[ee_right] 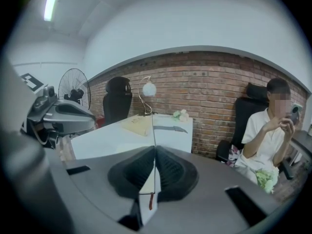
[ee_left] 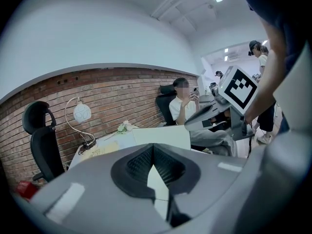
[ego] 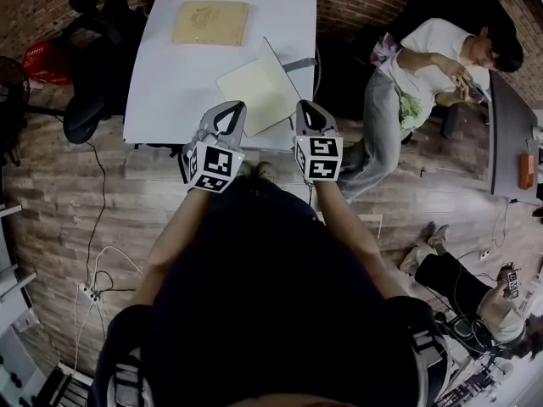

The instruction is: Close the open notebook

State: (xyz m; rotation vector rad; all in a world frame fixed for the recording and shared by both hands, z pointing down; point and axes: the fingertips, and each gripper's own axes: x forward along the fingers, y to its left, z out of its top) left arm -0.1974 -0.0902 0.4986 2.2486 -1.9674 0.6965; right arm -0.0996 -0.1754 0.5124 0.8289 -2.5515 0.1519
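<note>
Jaws of my right gripper (ee_right: 155, 149) are clamped on the notebook's (ego: 254, 91) raised cover (ee_left: 163, 136), which stands nearly upright, edge-on to me. My left gripper (ee_left: 153, 146) has its jaws pressed together at the flat page's near edge. The notebook sits at the surface's (ego: 178, 75) near right corner, spine running away from me, leaning left. There's bare white surface beyond it, and a seated person (ego: 424, 75) close on the right.

Your notebook (ego: 254, 91) shows matt cream paper on a smooth white worktop (ego: 170, 83); the floor (ego: 127, 193) beneath you is worn wood planks.
</note>
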